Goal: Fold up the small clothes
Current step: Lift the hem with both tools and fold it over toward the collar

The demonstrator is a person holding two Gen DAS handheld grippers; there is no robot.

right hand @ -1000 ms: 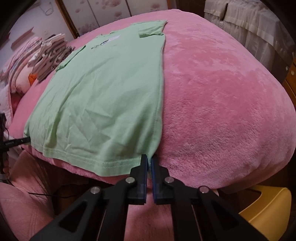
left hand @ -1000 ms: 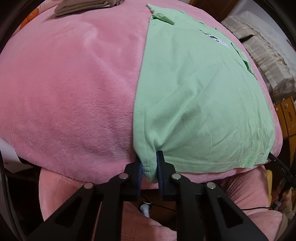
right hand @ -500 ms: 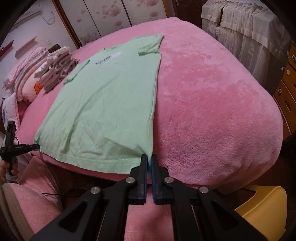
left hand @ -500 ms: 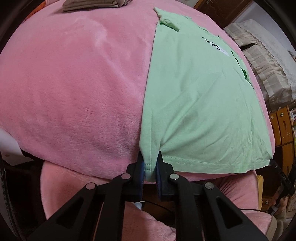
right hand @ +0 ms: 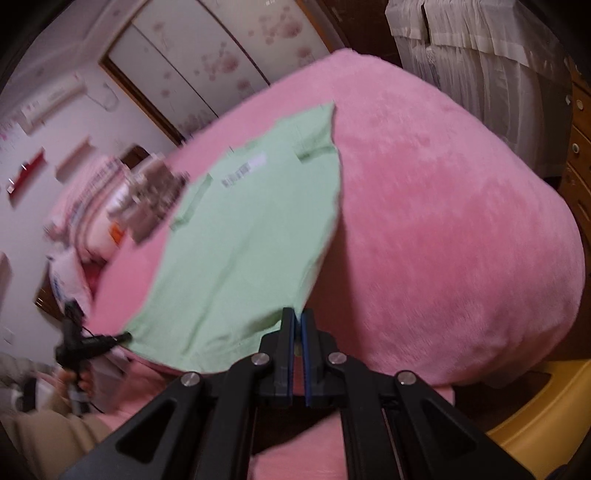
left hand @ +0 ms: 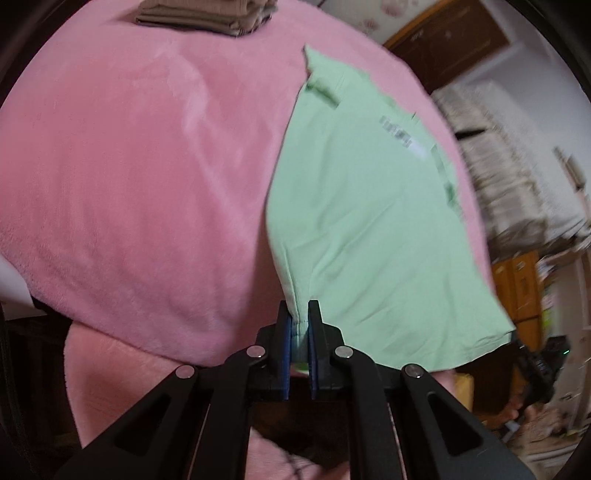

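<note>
Jaws of the left gripper are pinched on one bottom corner of the green T-shirt; a bunched fold of the hem sits between the blue pads, and the jaws have just been closing further on it. From this view the shirt spreads away across the pink blanket on the bed, its gripped corner raised off the blanket and its far sleeve pointing toward the headboard end. A stack of folded brown clothes lies on the blanket at the far edge, well apart from the shirt. At the lower right the right gripper shows, dark and blurred, at the shirt's other bottom corner.

In the right wrist view, the right gripper has its jaws pressed nearly together on the shirt's other bottom corner, with only a thin edge of cloth between the pads. The hem between the two corners hangs lifted above the blanket. The left gripper shows at the far corner, with a hand below it. Blurred folded clothes sit beyond the shirt's collar end.
</note>
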